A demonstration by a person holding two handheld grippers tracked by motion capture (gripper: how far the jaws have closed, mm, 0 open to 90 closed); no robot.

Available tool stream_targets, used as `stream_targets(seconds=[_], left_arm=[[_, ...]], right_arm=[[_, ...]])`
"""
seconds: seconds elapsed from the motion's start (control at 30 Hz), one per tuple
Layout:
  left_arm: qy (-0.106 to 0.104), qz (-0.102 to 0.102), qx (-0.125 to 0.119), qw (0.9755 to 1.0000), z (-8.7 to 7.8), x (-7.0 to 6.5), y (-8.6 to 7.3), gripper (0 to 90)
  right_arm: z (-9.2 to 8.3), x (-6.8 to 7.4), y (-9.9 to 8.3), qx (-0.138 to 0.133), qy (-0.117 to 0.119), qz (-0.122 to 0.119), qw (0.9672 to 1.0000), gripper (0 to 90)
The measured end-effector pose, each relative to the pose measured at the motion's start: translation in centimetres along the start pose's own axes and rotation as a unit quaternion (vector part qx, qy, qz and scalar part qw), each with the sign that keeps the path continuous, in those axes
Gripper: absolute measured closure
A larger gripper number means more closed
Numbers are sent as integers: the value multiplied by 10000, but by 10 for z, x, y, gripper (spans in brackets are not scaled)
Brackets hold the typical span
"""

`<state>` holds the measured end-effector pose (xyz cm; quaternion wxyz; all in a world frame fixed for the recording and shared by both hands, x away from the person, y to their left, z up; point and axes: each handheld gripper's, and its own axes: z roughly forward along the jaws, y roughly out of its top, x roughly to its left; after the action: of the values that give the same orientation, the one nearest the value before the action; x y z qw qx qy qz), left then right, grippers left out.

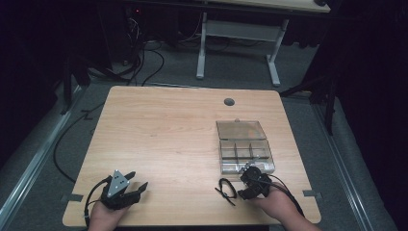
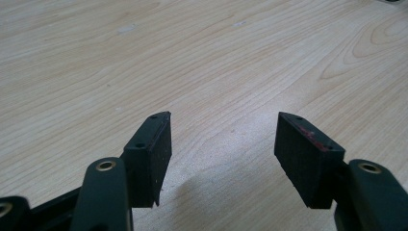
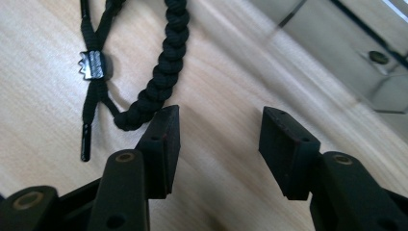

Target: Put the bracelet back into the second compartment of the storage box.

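Room: dark, with grey floor; a second desk frame (image 1: 238, 43) and loose cables (image 1: 139, 57) beyond the far edge of the table.
Table: light wood table (image 1: 168, 134), with a round grey grommet (image 1: 229, 102) near the far edge.
Box: clear compartment box (image 1: 244, 147) on the right half of the table, lid laid open toward the far edge.
Bracelet: black braided bracelet (image 3: 163, 62) flat on the table near the near edge, between the box and that edge; a small metal clasp (image 3: 94, 65) joins its two thin cord ends.
Left hand-held gripper: left hand-held gripper (image 2: 223, 139) at the near left corner of the table, jaws spread wide, bare wood between the pads, nothing held.
Right hand-held gripper: right hand-held gripper (image 3: 219, 137) near the near edge, just beside the box's near side; jaws apart, nothing between the pads. The bracelet's braid lies just beside the left pad (image 3: 166, 144); contact cannot be judged.
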<state>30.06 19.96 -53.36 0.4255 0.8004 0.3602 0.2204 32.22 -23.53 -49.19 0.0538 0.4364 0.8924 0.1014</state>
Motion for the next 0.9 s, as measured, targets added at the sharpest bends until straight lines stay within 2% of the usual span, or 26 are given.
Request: stream_targets(seconds=[0.17, 0.33, 0.4, 0.5, 0.67, 0.8, 0.83, 0.87, 0.9], left_arm=[[-15, 5, 26, 10000, 0, 0, 0, 382], [-18, 5, 17, 10000, 0, 0, 0, 382], [-37, 26, 28, 10000, 0, 0, 0, 382], [-49, 41, 41, 10000, 0, 0, 0, 383], [-62, 44, 42, 10000, 0, 0, 0, 383], [-45, 37, 14, 10000, 0, 0, 0, 382], [-49, 36, 16, 10000, 0, 0, 0, 381], [-54, 37, 20, 10000, 0, 0, 0, 381], [-60, 39, 33, 10000, 0, 0, 0, 381]], right_arm=[[-2, 3, 5, 271, 12, -200, 9994, 458], [-8, 8, 13, 328, 82, -358, 9988, 395], [-11, 15, 20, 350, 168, -421, 9984, 351], [-13, 22, 26, 377, 163, -559, 9976, 318], [-3, 29, 35, 476, 301, -436, 9975, 232], [6, 32, 41, 576, 293, -350, 9973, 203], [7, 35, 42, 669, 297, -99, 9973, 201], [10, 33, 44, 596, 256, -375, 9972, 204], [11, 33, 45, 613, 242, -419, 9969, 210]])
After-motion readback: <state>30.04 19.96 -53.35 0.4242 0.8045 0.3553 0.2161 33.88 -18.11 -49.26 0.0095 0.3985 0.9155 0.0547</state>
